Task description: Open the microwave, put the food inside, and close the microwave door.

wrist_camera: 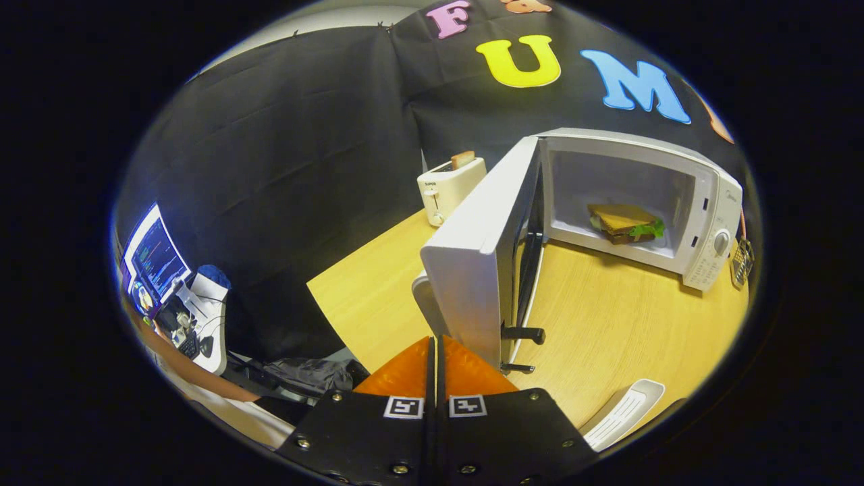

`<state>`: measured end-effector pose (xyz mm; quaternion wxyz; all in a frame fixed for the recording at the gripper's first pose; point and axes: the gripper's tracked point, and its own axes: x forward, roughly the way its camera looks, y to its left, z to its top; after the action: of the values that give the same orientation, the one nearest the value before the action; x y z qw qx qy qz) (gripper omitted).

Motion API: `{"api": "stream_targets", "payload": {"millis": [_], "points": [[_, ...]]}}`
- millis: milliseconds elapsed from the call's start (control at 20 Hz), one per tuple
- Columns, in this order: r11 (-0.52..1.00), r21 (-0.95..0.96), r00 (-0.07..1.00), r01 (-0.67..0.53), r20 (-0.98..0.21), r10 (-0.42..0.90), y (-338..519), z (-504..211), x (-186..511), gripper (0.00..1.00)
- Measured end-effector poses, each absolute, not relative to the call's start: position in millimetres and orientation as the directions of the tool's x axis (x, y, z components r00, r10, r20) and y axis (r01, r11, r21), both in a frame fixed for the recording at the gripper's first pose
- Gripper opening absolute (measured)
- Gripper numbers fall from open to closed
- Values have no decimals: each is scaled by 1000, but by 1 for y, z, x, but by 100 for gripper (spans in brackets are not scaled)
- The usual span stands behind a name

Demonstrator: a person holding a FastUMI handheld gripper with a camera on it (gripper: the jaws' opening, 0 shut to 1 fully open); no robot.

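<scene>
Gripper view: toaster (pixel 449 185) at left, then microwave door (pixel 482 270) swung wide, its outer face just ahead of the gripper (pixel 436 358), fingers pressed together, empty. Sandwich (pixel 624 223) sits inside the microwave (pixel 709 223). Step judged: closing. Next: push door rightward.

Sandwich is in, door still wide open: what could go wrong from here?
1. The gripper, fingers closed with nothing between them, sits at the open door's outer edge; a push there may slip off.
2. A hard swing might slide the microwave on the table or leave it unlatched.
</scene>
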<state>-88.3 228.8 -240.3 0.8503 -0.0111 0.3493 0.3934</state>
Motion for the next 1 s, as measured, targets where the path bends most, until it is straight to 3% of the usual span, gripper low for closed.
{"api": "stream_targets", "payload": {"millis": [350, 800, 1000], "points": [[776, 199, 528, -598, -630, 569, 182, -248, -67, 0], [918, 197, 682, -343, -620, 388, 95, -244, -6, 0], [943, 174, 712, -283, -620, 328, 68, -247, 20, 0]]}}
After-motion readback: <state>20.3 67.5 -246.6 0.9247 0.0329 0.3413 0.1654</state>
